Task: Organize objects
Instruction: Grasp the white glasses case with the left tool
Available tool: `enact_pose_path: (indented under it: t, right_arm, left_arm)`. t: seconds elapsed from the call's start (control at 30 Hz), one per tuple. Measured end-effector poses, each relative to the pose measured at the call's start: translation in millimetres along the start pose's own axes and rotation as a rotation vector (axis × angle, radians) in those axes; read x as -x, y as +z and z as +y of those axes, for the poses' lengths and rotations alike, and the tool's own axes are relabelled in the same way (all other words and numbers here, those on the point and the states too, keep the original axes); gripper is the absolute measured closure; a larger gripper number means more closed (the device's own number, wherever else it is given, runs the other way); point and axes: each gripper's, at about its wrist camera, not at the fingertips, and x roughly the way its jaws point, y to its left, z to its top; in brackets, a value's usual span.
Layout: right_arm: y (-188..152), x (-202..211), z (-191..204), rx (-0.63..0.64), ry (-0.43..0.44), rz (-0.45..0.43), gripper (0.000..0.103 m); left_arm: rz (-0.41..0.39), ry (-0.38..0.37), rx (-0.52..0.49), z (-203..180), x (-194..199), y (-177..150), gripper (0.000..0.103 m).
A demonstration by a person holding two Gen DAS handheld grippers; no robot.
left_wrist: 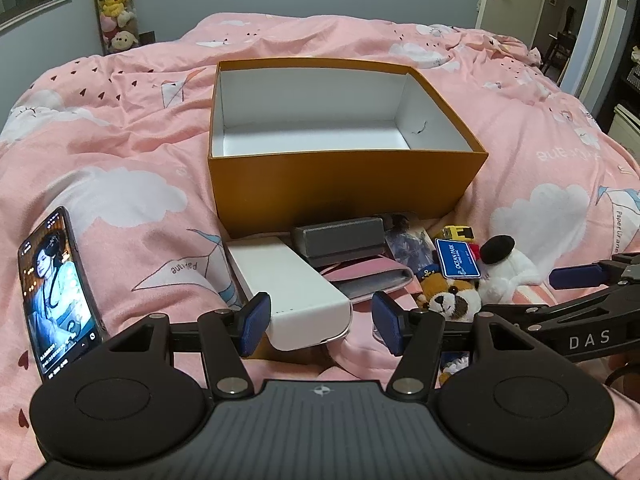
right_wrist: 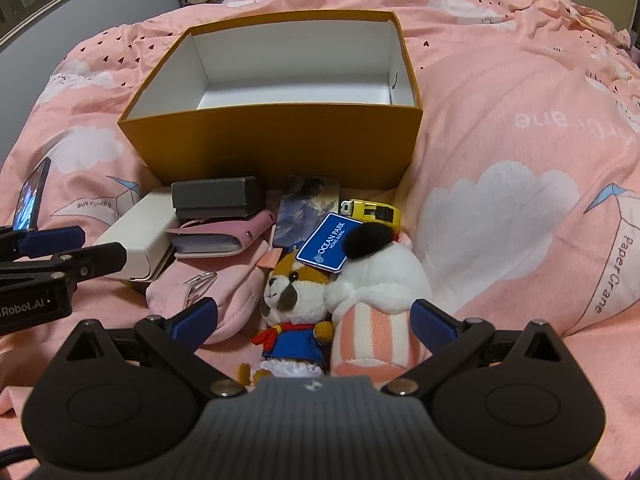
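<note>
The left gripper point(left_wrist: 318, 322) is spread open around the near end of a white box point(left_wrist: 294, 294), its pads on either side of it and, as far as the view shows, not pressing it. The right gripper point(right_wrist: 314, 322) is also wide open, low over a red panda plush point(right_wrist: 294, 300) and a white plush point(right_wrist: 378, 280), neither held. Beyond the white box lie a grey case point(left_wrist: 340, 236) on a pink wallet point(left_wrist: 370, 276), then a photo card point(left_wrist: 408, 240), a blue Ocean Park tag point(left_wrist: 457, 258) and a yellow tape measure point(left_wrist: 456, 233), all just before the open orange box point(left_wrist: 344, 192) on the pink bed point(left_wrist: 120, 152). The left view alone shows a lit phone point(left_wrist: 58, 292) face-on at the left; the right view catches only its edge. Only the right view shows a metal clip point(right_wrist: 200, 282) on a pink pouch point(right_wrist: 224, 300) and the white plush's striped bottom.
</note>
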Motion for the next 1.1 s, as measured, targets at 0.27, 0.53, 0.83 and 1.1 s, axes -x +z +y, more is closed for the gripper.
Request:
enact_pose_path:
  t: [0.27, 0.53, 0.83, 1.1]
  right_arm:
    - [6, 0, -1, 0.014, 0.025, -0.007, 0.015]
    - [31, -4, 7, 0.105, 0.103, 0.0, 0.044]
    - [61, -35, 34, 0.217, 0.234, 0.08, 0.064]
    - [74, -58, 57, 0.313, 0.281, 0.113, 0.064]
  left_arm:
    - [0.008, -0.039, 0.069, 18, 2, 7, 0.035]
    - [0.121, -0.136, 0.208, 54, -11, 29, 0.035]
    - [0.299, -0.18, 0.343, 80, -64, 44, 0.035]
    - [0.4, -0.169, 0.459, 96, -108, 43, 0.035]
